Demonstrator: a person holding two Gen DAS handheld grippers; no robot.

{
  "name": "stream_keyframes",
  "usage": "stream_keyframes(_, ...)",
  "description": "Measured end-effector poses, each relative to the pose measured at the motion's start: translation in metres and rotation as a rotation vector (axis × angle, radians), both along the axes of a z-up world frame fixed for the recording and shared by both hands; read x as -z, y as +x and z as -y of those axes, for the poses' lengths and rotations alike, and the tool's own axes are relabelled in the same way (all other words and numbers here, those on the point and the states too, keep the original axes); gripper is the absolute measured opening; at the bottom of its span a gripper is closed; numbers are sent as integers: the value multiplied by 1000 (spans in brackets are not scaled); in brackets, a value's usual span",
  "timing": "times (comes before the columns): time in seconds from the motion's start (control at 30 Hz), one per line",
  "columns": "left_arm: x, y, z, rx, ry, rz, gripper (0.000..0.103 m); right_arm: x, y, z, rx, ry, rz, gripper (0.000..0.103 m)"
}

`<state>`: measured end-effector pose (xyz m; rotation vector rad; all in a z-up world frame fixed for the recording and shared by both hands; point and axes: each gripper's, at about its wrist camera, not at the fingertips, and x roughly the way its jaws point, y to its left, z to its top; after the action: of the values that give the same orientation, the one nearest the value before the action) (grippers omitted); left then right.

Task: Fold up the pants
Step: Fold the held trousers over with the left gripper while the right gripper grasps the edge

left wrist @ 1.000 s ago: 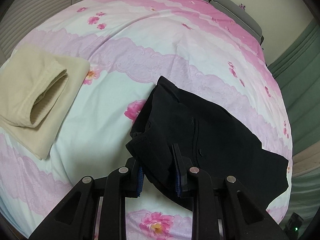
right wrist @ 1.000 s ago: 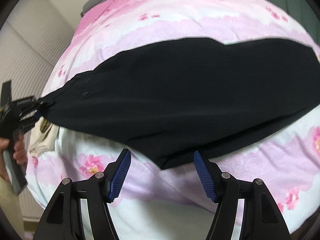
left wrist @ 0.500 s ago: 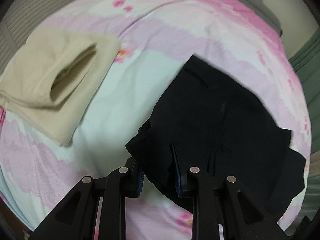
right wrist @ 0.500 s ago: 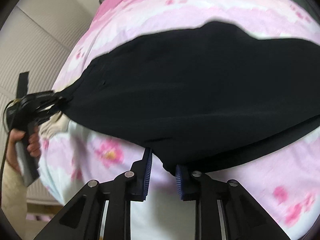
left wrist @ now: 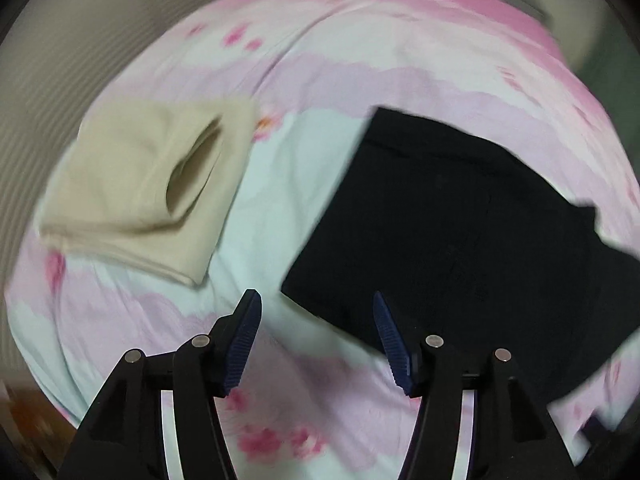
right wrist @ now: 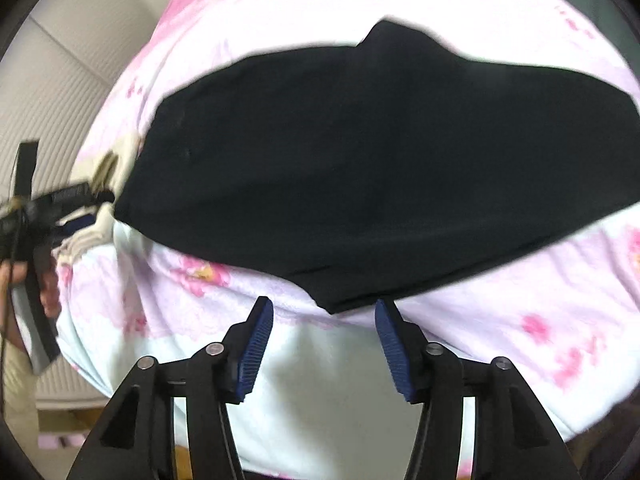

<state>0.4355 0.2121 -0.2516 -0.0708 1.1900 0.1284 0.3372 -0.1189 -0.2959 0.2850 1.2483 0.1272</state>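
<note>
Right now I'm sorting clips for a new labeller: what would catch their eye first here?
The black pants dominate, lying on the pink floral bedspread, filling most of the right wrist view. To their left in the left wrist view sits a folded beige garment. Both grippers, left and right, hang open just short of the pants' near edge, gripping nothing.

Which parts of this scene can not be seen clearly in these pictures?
- Black pants: right end cut off by the left wrist view's dark rim.
- Pants' fold layers: fabric too dark and blurred in both views.
- Beige garment: its type is unclear, blurred by motion.
- Left hand-held gripper in the right wrist view: small, blurred.
</note>
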Motion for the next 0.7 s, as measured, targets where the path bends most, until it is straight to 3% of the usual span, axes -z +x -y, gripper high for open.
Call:
stream_keyframes(0.17,-44,-25,39,186,-70,77,59,-53,-25,45,108,-41,95,61)
stream_keyframes(0.33,-85,-34,117,365,-112,158,61,-104,-47,106,256,-73,203,65)
stream_keyframes(0.43,-104,-36,169,451,-176,176,64,-123,-54,148,331,-85,250,65)
stream_keyframes(0.6,-118,-43,273,556,-204,210,68,-135,-64,219,410,-116,301,66)
stream_keyframes(0.7,-119,-44,351,622,-172,230,68,-129,-64,270,460,-113,320,66)
